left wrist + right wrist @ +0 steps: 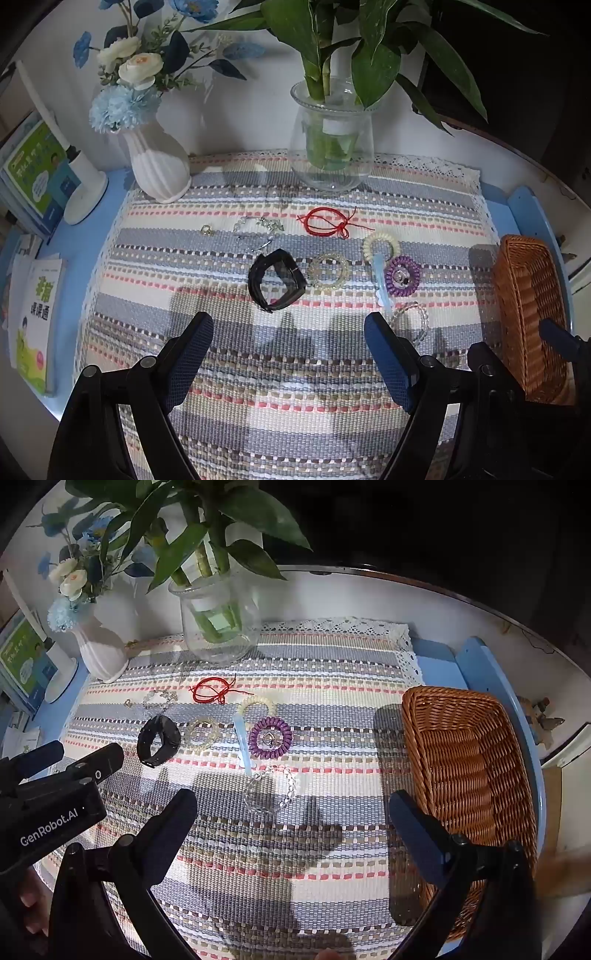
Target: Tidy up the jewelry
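Jewelry lies on a striped woven mat (258, 369): a black watch band (275, 282), a red string bracelet (327, 221), a clear beaded ring (328, 271), a cream coil tie (380, 243), a purple coil tie (402, 276), a pale blue clip (382, 284), a clear bead bracelet (271, 788) and small silver pieces (255, 229). My left gripper (288, 332) is open and empty just before the watch band. My right gripper (291, 812) is open and empty near the clear bead bracelet. A wicker basket (469, 768) stands at the right, empty.
A white ribbed vase (159, 166) with flowers and a glass vase (330, 147) with a plant stand at the back of the mat. Books (33, 321) and a white lamp base (85, 195) sit at the left. The left gripper shows in the right wrist view (55, 775).
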